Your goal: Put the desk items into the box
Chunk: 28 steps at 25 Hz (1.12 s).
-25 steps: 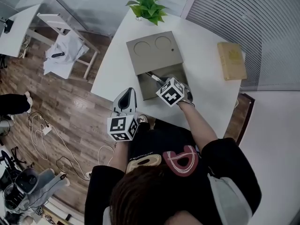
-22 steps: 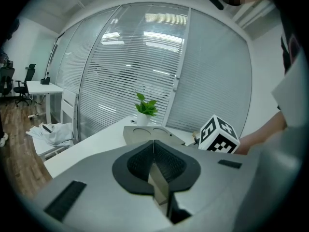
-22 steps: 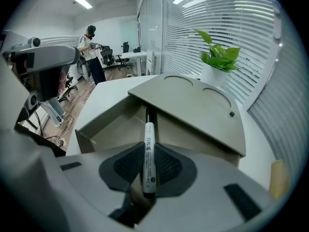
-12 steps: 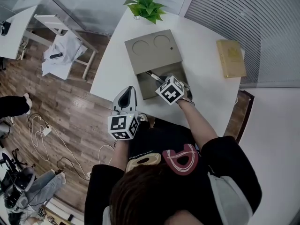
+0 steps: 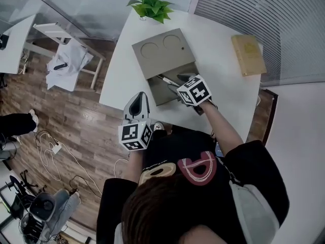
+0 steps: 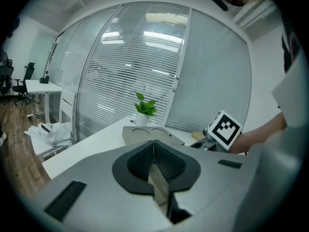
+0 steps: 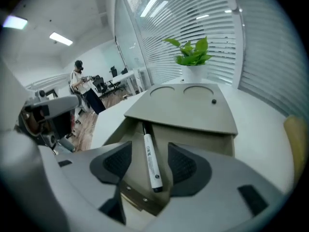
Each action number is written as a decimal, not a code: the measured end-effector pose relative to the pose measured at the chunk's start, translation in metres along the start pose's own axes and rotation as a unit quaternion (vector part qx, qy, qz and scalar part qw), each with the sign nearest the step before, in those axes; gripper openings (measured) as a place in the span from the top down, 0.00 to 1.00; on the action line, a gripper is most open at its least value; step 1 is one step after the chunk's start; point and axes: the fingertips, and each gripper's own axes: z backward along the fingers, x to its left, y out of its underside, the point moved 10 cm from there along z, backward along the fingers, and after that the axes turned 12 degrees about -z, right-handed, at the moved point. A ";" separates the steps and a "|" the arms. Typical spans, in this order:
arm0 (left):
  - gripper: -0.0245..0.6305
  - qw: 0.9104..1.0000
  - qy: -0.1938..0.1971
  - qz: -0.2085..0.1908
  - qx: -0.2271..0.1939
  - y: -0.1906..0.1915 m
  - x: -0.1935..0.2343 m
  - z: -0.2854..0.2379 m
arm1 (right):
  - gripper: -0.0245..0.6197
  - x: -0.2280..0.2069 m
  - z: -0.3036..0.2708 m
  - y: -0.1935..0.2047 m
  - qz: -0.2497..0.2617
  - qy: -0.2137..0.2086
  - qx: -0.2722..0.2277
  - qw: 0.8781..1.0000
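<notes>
A khaki box (image 5: 160, 52) stands on the white table (image 5: 226, 93), its lid with two round recesses slid back so the near part is uncovered. A white marker pen (image 7: 150, 158) with a black cap lies in that uncovered part (image 5: 166, 79). My right gripper (image 5: 177, 84) hovers over the box's near end, jaws opening; the pen lies between its pads (image 7: 118, 161) with a gap on each side, untouched. My left gripper (image 5: 137, 99) is shut and empty at the table's near-left edge (image 6: 154, 151).
A potted green plant (image 5: 148, 4) stands at the table's far edge behind the box. A tan book (image 5: 248, 55) lies at the table's right side. Left of the table are a white chair with cloth (image 5: 68, 55) and cables on the wooden floor.
The right gripper has drawn back a little to the right from the box's opening. The marker pen stays lying in the box. The left gripper has barely moved.
</notes>
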 end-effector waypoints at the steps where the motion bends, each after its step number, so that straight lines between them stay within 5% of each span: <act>1: 0.93 1.000 0.003 -0.001 0.000 -0.001 -0.001 0.001 | 0.59 -0.002 0.008 0.001 -0.017 -0.011 -0.013 1.000; 5: 0.93 1.000 0.012 -0.005 -0.011 -0.009 0.000 -0.002 | 0.57 -0.012 0.050 -0.004 -0.071 -0.040 -0.083 0.993; 10: 0.93 0.999 0.025 -0.011 -0.023 -0.013 -0.003 -0.007 | 0.60 -0.030 0.102 -0.011 -0.112 -0.022 -0.173 0.978; 19: 0.93 0.996 0.050 -0.023 -0.064 -0.040 -0.022 -0.004 | 0.73 -0.034 0.197 -0.001 -0.092 0.023 -0.279 0.956; 22: 0.93 0.995 0.051 -0.043 -0.073 -0.045 -0.026 0.001 | 0.77 -0.039 0.215 0.014 -0.109 0.063 -0.323 0.938; 24: 0.93 0.995 0.053 -0.043 -0.073 -0.044 -0.030 0.001 | 0.91 -0.040 0.222 0.025 -0.118 0.109 -0.341 0.926; 28: 0.93 0.995 0.050 -0.038 -0.077 -0.045 -0.031 0.001 | 0.95 -0.034 0.219 0.028 -0.096 0.155 -0.352 0.918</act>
